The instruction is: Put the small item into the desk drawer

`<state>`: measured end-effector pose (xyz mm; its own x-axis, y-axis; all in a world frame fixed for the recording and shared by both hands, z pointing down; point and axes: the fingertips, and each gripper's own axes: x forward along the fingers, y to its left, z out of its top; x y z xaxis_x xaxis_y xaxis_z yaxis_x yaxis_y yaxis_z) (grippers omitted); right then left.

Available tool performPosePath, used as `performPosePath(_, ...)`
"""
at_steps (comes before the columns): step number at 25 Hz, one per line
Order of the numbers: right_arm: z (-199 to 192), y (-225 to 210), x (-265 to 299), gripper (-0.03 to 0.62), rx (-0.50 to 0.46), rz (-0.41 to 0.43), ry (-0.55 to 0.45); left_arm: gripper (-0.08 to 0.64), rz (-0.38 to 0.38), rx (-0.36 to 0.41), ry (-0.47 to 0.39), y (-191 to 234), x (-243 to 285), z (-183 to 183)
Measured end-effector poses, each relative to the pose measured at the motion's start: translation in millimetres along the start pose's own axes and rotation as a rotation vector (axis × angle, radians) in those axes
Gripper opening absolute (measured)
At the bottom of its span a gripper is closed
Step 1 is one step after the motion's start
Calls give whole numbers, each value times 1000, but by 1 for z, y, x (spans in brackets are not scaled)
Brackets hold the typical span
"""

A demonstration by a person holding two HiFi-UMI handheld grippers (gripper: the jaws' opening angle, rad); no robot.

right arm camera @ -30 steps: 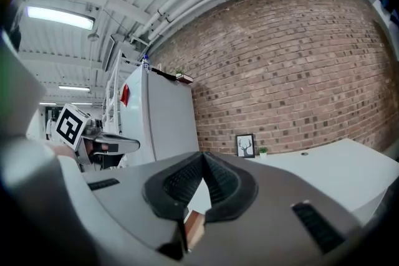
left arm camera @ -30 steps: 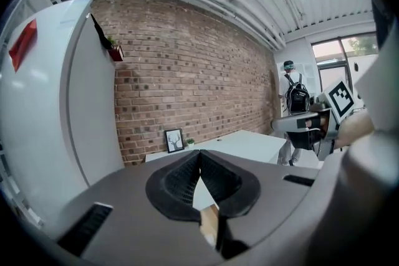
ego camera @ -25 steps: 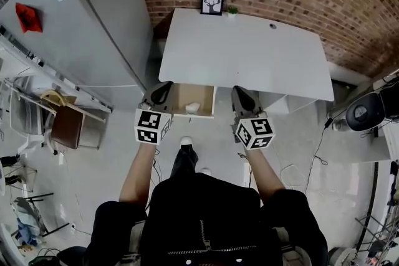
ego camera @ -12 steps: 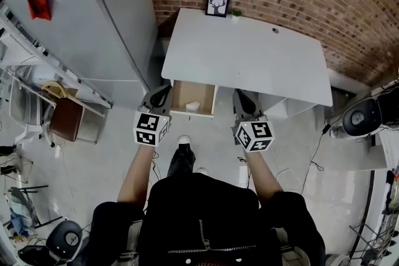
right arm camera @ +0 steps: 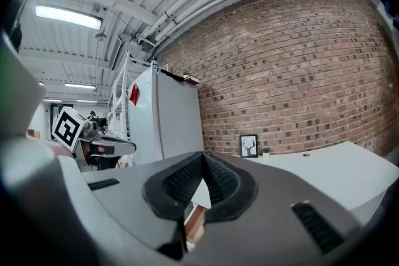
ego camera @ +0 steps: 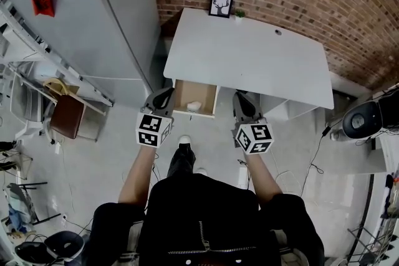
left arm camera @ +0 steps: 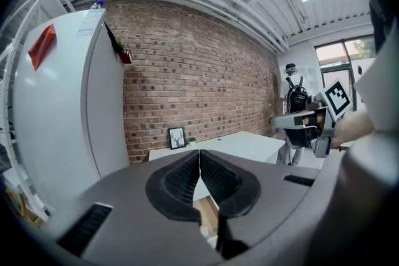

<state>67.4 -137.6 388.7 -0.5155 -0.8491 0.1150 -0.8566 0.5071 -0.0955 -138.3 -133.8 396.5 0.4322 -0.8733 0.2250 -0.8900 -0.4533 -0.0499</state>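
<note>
The white desk [ego camera: 249, 56] stands against the brick wall, its wooden drawer [ego camera: 186, 94] pulled open at the front left. A small white item [ego camera: 194, 106] lies inside the drawer near its front edge. My left gripper [ego camera: 164, 93] hovers at the drawer's left front corner, shut and empty; in the left gripper view [left arm camera: 199, 153] its jaws meet at the tip. My right gripper [ego camera: 240, 95] is to the right of the drawer, below the desk's front edge, jaws also together with nothing between them [right arm camera: 202, 156]. Part of the drawer's wood [left arm camera: 209, 212] shows under the left jaws.
A tall grey fridge [ego camera: 93, 15] stands close on the desk's left. A framed deer picture [ego camera: 220, 4] and a tiny plant [ego camera: 239, 13] sit at the desk's back edge. A brown chair [ego camera: 67, 124] is at the left, a black fan [ego camera: 361, 120] at the right.
The head view has shifted slightly. Both grippers stay shut in about the same places in front of the open drawer, and the item has not moved.
</note>
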Motion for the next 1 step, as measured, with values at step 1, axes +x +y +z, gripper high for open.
performPosePath(1, -1, 1, 1, -3, 3, 1, 3, 21, -1, 0, 3, 0, 0, -1)
